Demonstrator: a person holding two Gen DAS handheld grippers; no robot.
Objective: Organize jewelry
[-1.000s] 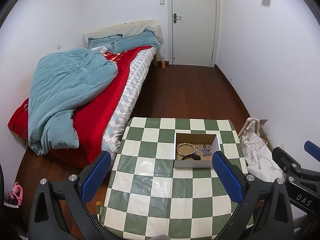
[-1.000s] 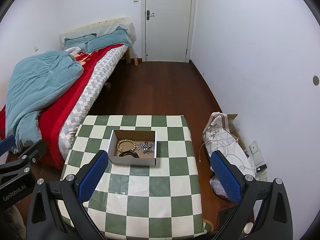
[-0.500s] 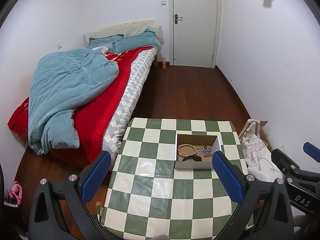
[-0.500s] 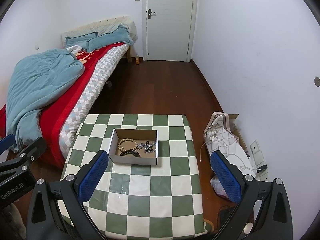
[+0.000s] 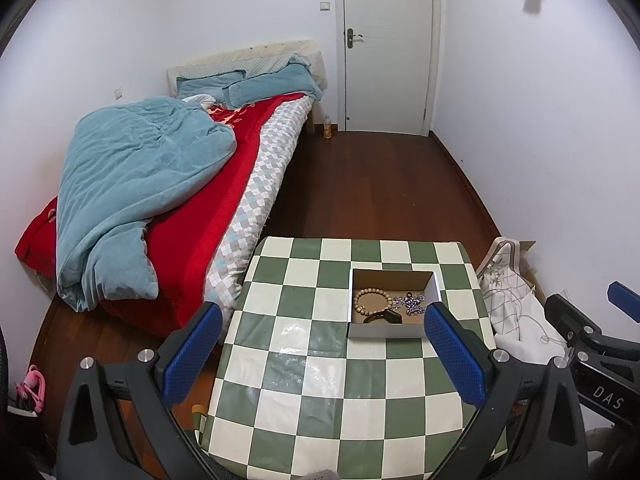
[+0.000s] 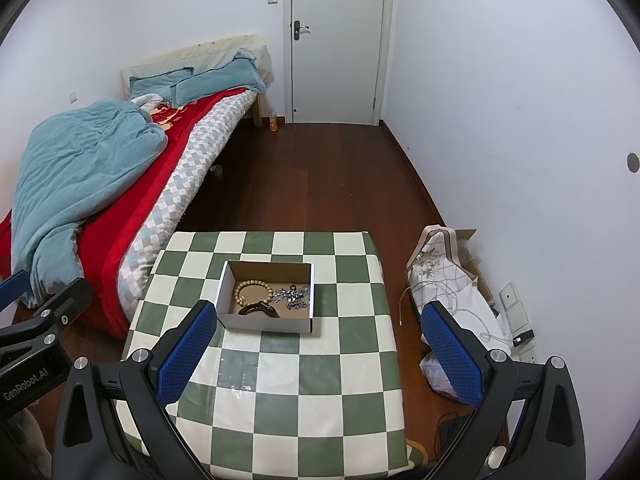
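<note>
1. Here, the left gripper [image 5: 318, 344] is hovering high over the near part of the checked table [image 5: 304, 364], its blue-padded fingers [image 5: 192, 354] spread wide and carrying nothing.
2. Alongside it, the right gripper [image 6: 318, 344] is hanging at much the same height, jaws likewise parted and empty, with the left tool's black frame showing at its left edge.
3. Beyond both, a shallow cardboard box [image 6: 267, 300] is sitting toward the far half of the table, white outside, brown inside.
4. Inside it, all the jewelry is lying together: a ring of pale round wooden beads [image 6: 253, 291], a dark curved band [image 6: 256, 309] just in front of them, and a loose tangle of silvery chain [image 6: 294, 296] to the right.
5. Judging by this, the pieces are either awaiting sorting or already gathered; the scene is fitting both.
6. Any handling is calling for a slow descent, a narrow pinch on one piece only, and care that the limp chain is not snagging the beads or dragging the light box across the glossy cloth.
</note>
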